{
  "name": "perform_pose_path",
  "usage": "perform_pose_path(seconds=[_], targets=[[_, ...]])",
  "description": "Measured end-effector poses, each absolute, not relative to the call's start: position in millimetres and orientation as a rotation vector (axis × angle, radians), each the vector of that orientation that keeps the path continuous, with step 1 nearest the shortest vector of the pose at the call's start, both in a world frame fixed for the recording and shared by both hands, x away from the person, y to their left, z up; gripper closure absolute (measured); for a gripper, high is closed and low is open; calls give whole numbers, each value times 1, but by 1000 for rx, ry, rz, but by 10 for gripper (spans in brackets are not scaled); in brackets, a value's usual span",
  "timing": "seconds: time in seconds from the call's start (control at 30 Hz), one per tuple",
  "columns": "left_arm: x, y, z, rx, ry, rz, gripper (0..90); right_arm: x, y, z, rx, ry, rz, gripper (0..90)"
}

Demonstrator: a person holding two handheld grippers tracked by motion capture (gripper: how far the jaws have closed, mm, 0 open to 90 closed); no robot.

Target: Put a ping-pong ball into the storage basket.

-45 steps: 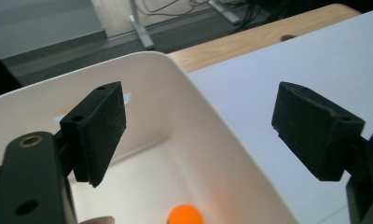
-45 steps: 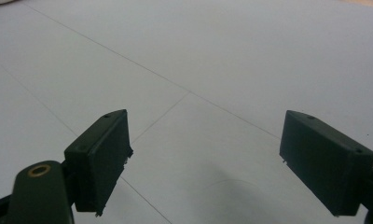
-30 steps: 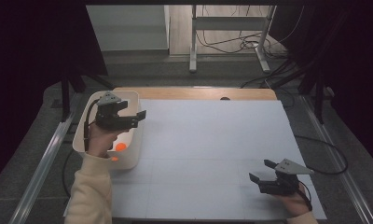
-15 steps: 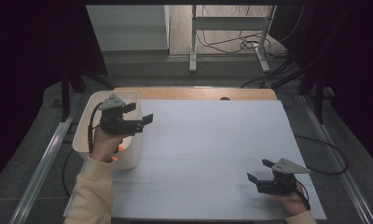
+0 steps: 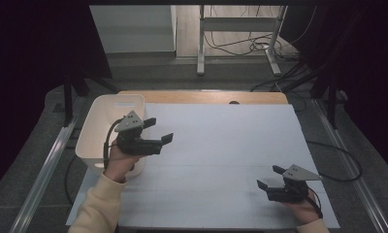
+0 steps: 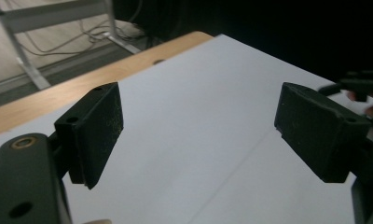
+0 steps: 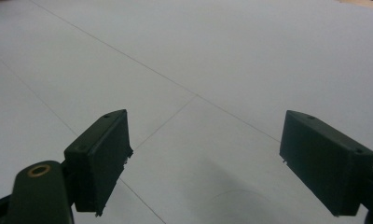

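A pale sheet (image 5: 221, 160) covers the table. The left gripper (image 5: 158, 130) hovers with jaws wide and empty, the white bin (image 5: 101, 127) just behind its fingers. The right gripper (image 5: 268, 177) rests likewise spread. The bin looks light, stiff and smooth-walled; its rim seems the best place to pinch.

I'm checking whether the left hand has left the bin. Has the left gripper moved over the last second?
Yes. In the high view the left gripper has shifted rightward, from above the white bin to past its right rim, over the white table sheet. Its jaws are open and empty.
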State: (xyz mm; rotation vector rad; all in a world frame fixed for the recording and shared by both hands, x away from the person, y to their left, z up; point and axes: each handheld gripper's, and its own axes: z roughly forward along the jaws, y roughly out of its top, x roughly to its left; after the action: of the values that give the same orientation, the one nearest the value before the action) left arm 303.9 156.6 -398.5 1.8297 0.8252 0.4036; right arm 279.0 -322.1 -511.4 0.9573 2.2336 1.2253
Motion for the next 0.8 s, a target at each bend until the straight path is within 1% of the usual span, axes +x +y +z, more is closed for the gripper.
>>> perform_pose_path(seconds=[0.13, 0.47, 0.6, 0.8], targets=[[293, 146, -406, 1866, 796, 396, 159, 278, -322, -511, 956, 2230, 1226, 166], [280, 138, -423, 1881, 791, 361, 160, 276, -321, -511, 956, 2234, 1229, 166], [275, 133, -429, 1910, 775, 342, 161, 276, -321, -510, 952, 2236, 1227, 166], [268, 126, -448, 1935, 779, 331, 161, 275, -321, -510, 952, 2238, 1234, 166]])
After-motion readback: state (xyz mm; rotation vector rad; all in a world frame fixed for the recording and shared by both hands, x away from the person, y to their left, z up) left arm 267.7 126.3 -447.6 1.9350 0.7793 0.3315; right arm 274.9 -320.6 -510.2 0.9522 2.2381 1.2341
